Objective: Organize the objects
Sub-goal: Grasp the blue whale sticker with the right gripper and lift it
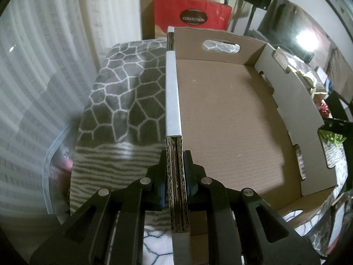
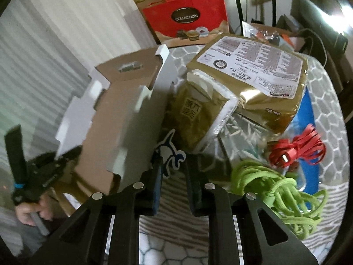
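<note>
My left hand-held gripper (image 1: 175, 190) points steeply down and is clamped on the near left wall of the shallow brown corrugated cardboard tray-box (image 1: 231, 114); its blue-padded fingers (image 1: 162, 190) press the wall's layered edge from both sides; from the right wrist view I see a hand (image 2: 30, 214) wrapped around that tool's handle at the far left, beside the box. The box sits on a grey blanket with a white honeycomb pattern (image 1: 123, 92), its floor bare, an oval handle cut-out in its far wall.

My right hand-held gripper (image 2: 172, 176) also tilts steeply down, just right of the box; its jaws stand narrow with a small gap, and a flat blue-and-white animal-shaped sticker (image 2: 169, 154) lies at their tips; I cannot tell whether the pads actually pinch it, as that part is blurred.

Behind the sticker lies a gold foil vacuum-packed brick (image 2: 240, 84) with a white printed label, its text too small to read, and an embossed character stamp on its near face; right of the gripper are a coiled lime-green cord (image 2: 275, 190) and a bundled red flat cable with a plug (image 2: 295, 150). Far back stands a red gift bag (image 2: 187, 19) with a dark oval reading "COLLECTION".
</note>
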The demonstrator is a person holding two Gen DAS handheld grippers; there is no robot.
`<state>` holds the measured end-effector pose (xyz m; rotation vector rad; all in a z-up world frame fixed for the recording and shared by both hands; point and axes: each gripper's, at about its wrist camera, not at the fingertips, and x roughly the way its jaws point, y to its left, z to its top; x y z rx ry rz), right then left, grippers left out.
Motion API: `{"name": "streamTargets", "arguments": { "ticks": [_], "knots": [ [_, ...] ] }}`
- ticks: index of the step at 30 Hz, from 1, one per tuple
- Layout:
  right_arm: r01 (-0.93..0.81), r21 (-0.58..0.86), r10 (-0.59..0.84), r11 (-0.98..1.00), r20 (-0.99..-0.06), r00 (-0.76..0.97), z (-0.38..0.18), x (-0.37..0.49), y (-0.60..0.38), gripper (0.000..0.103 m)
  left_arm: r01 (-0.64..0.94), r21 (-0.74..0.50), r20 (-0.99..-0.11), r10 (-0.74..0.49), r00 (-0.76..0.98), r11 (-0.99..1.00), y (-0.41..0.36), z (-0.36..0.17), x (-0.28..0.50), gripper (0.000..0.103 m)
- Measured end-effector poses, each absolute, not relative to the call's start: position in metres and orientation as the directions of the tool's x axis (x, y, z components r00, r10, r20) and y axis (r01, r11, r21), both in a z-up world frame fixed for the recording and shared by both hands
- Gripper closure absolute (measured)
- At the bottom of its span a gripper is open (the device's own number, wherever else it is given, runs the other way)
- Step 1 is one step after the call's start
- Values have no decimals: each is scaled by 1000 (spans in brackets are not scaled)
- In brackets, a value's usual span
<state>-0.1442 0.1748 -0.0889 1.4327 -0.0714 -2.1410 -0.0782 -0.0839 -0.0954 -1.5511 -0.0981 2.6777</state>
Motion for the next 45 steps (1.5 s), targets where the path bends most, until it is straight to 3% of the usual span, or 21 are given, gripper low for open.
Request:
{"name": "streamTargets", "arguments": {
  "ticks": [10, 17, 26, 33, 37, 38, 40, 45],
  "knots": [
    [297, 576, -635, -762, -755, -165, -117, -165, 176, 85, -6, -76, -865, 69, -497, -997, -84, -96, -78, 91],
    [324, 532, -605, -782, -772, -193, -110, -161, 173, 100, -7, -79, -864, 72, -499, -997, -83, -97, -78, 91],
    [386, 401, -530, -831, -782, -328, -60, -143, 184, 101, -5, -79, -864, 71, -499, -997, -83, -97, -77, 91],
    [468, 342, -520, -815, -787, -332, -40, -130, 156, 100, -7, -80, -864, 73, -498, -997, -84, -97, -77, 91],
    [453, 225, -413, -862, -831, -374, -56, -132, 159, 90, -7, -79, -864, 72, -498, -997, -84, -97, -77, 91],
    [453, 189, -380, -871, -844, -378, -62, -132, 160, 75, -7, -79, -864, 72, -498, -997, -84, -97, -78, 91],
    [465, 143, -342, -874, -861, -377, -72, -133, 160, 55, -5, -81, -864, 73, -498, -997, -84, -97, -77, 91],
    [478, 50, -248, -877, -899, -360, -101, -137, 162, 52, -6, -79, -864, 72, -498, -997, -84, -97, -77, 91]
  ]
}}
